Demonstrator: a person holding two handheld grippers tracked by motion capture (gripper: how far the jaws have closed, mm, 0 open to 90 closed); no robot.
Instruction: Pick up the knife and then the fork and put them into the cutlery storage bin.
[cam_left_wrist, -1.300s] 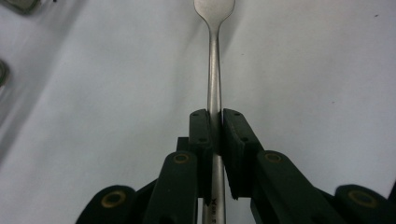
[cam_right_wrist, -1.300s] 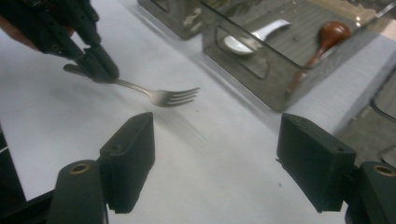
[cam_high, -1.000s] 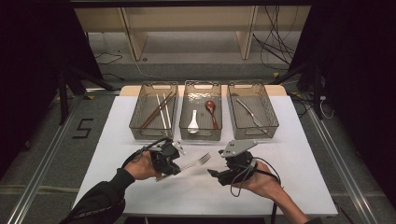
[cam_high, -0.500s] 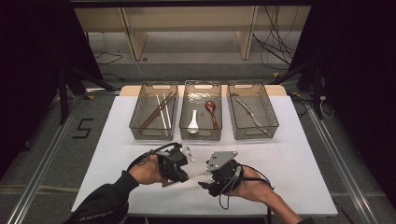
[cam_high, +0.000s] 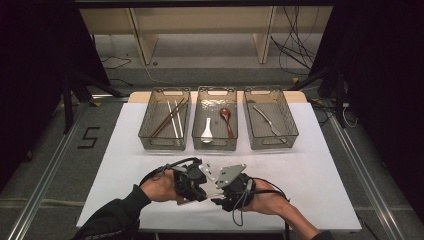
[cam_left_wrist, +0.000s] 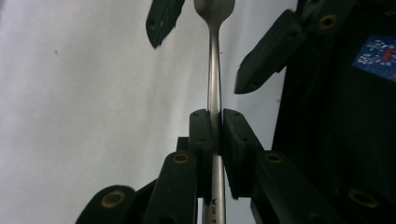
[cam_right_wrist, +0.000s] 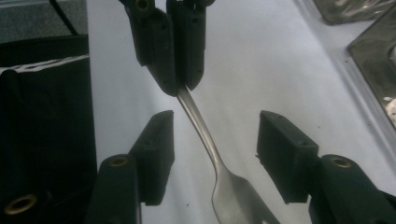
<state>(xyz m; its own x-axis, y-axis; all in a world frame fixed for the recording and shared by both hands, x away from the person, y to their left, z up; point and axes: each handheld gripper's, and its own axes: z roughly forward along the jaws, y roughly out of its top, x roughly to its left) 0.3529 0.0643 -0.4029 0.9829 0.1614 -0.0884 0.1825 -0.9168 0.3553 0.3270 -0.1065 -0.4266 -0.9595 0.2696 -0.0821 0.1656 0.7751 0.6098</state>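
Observation:
A steel fork (cam_left_wrist: 214, 70) is held by its handle in my left gripper (cam_left_wrist: 215, 116), whose jaws are shut on it. In the right gripper view the fork (cam_right_wrist: 229, 191) runs from the left gripper (cam_right_wrist: 180, 84) down between the jaws of my right gripper (cam_right_wrist: 212, 140). Those jaws have just been closing, and a gap remains on each side of the fork's neck. In the high view the left gripper (cam_high: 192, 182) and the right gripper (cam_high: 227, 189) face each other near the table's front edge, just above the white tabletop (cam_high: 310, 165).
Three clear bins stand in a row at the back. The left bin (cam_high: 165, 91) holds chopsticks, the middle bin (cam_high: 216, 90) a white spoon (cam_high: 207, 131) and a brown spoon (cam_high: 226, 119), and the right bin (cam_high: 270, 90) a knife (cam_high: 267, 120).
Both hands have come together and drawn back toward the table's front edge. The right gripper's jaws now straddle the fork and stand narrower than before.

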